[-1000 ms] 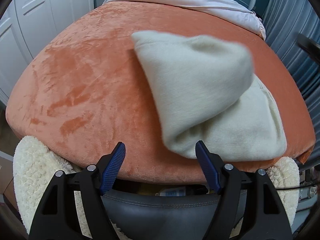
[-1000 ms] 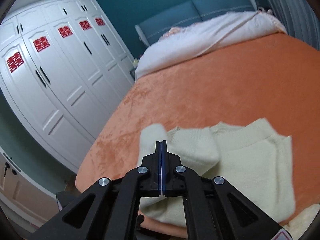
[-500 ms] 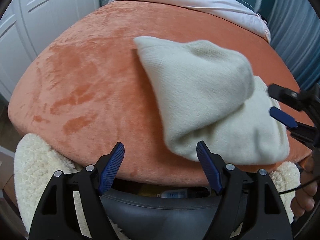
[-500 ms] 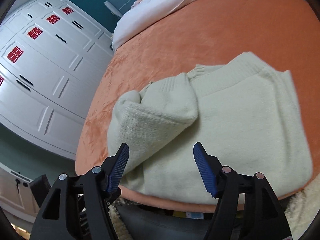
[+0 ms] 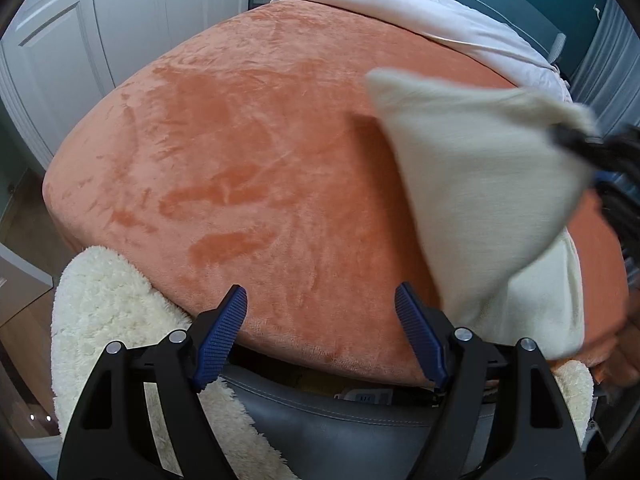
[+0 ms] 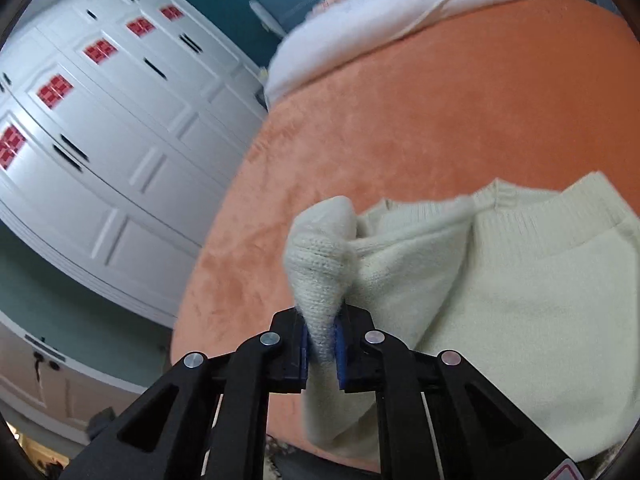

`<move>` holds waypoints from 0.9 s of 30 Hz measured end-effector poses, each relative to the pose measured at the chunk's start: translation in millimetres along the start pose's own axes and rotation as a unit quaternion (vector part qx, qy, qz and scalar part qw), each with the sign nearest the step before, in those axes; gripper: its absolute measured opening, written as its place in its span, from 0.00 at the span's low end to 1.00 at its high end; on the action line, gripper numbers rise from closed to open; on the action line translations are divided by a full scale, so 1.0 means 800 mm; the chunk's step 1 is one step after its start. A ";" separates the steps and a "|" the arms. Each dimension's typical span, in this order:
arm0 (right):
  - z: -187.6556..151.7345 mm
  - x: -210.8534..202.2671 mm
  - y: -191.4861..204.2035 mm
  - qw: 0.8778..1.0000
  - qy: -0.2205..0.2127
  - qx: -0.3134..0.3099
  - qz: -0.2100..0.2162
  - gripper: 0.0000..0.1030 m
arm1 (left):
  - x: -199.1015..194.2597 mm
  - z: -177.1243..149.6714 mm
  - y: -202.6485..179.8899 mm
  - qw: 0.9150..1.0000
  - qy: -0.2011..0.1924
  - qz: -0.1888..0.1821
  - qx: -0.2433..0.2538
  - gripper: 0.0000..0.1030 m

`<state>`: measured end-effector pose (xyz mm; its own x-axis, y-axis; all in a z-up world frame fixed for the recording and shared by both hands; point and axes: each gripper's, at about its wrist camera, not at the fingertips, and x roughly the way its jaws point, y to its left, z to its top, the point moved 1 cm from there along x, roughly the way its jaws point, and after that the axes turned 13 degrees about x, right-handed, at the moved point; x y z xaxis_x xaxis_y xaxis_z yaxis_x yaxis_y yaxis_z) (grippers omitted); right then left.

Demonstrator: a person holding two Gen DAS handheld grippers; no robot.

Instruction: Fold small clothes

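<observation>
Fingers (image 6: 342, 344) of right gripper (image 6: 322, 350) clenched on fold of cream knit sweater (image 6: 500, 280), lower centre of frame; we see pinched fabric lifted off orange blanket (image 6: 440, 120). Left gripper (image 5: 320, 336) fingers (image 5: 218, 340) spread wide, grasping nothing, bottom of frame. Sweater right of frame in left view (image 5: 480, 184), raised flap blurred, rest lying on blanket near bed edge. White wardrobe (image 6: 100, 120) upper left.
</observation>
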<state>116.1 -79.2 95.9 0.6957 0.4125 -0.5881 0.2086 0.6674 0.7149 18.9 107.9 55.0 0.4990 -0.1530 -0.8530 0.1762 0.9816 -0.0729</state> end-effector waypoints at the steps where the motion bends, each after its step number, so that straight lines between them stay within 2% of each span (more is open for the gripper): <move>1: -0.002 -0.036 -0.003 0.999 -0.031 -0.002 0.017 0.09 | -0.001 0.001 -0.002 1.000 -0.002 -0.006 0.001 0.72; 3: -0.015 -0.113 -0.030 0.995 -0.092 -0.007 0.032 0.09 | -0.003 0.004 -0.012 1.000 -0.008 -0.025 0.010 0.72; 5: -0.035 -0.166 -0.073 0.992 -0.127 -0.003 -0.019 0.09 | -0.002 0.006 -0.030 0.999 -0.010 -0.046 0.025 0.72; 6: -0.046 -0.181 -0.105 0.990 -0.126 0.015 -0.053 0.10 | -0.002 0.007 -0.044 0.998 -0.011 -0.056 0.036 0.72; 8: -0.068 -0.183 -0.183 0.986 -0.090 0.077 -0.116 0.10 | 0.002 0.007 -0.074 0.995 -0.009 -0.077 0.061 0.72; 10: -0.087 -0.166 -0.247 0.977 -0.045 0.127 -0.164 0.12 | 0.006 0.004 -0.112 0.991 -0.002 -0.091 0.096 0.72; 11: -0.092 -0.161 -0.268 0.973 -0.033 0.150 -0.173 0.13 | 0.008 0.003 -0.129 0.989 0.002 -0.096 0.112 0.72; 13: -0.091 -0.171 -0.289 0.969 -0.039 0.210 -0.125 0.17 | 0.007 0.001 -0.158 0.985 0.007 -0.108 0.137 0.72; 15: -0.080 -0.185 -0.281 0.972 -0.057 0.203 -0.105 0.18 | 0.005 0.001 -0.175 0.983 0.008 -0.106 0.150 0.72; 16: -0.074 -0.188 -0.277 0.974 -0.060 0.189 -0.109 0.22 | 0.004 0.001 -0.180 0.983 0.005 -0.102 0.150 0.72; 17: -0.069 -0.188 -0.274 0.976 -0.057 0.176 -0.115 0.27 | 0.003 0.003 -0.184 0.983 0.003 -0.105 0.149 0.72; 18: -0.065 -0.185 -0.274 0.978 -0.047 0.166 -0.117 0.42 | 0.003 0.004 -0.186 0.983 0.004 -0.106 0.147 0.72; 19: -0.064 -0.180 -0.278 0.978 -0.036 0.166 -0.118 0.53 | 0.003 0.007 -0.186 0.984 0.001 -0.103 0.144 0.72; 21: -0.060 -0.168 -0.287 0.977 -0.022 0.178 -0.117 0.52 | -0.001 0.011 -0.185 0.985 -0.005 -0.104 0.139 0.73; 23: -0.052 -0.161 -0.289 0.979 -0.021 0.172 -0.111 0.22 | -0.006 0.014 -0.185 0.985 -0.010 -0.098 0.139 0.73; 24: -0.045 -0.161 -0.280 0.980 -0.024 0.159 -0.114 0.16 | -0.009 0.015 -0.187 0.985 -0.014 -0.094 0.142 0.73; 25: -0.037 -0.163 -0.259 0.983 -0.035 0.138 -0.115 0.15 | -0.010 0.016 -0.188 0.985 -0.016 -0.090 0.145 0.73; 27: -0.022 -0.185 -0.222 0.990 -0.069 0.090 -0.083 0.13 | -0.016 0.018 -0.190 0.985 -0.022 -0.086 0.146 0.73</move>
<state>-35.7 -247.9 49.5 0.7260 0.2097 -0.6549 0.4382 0.5928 0.6757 -1.9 -41.4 84.5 0.4751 -0.3243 -0.8180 0.4951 0.8670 -0.0562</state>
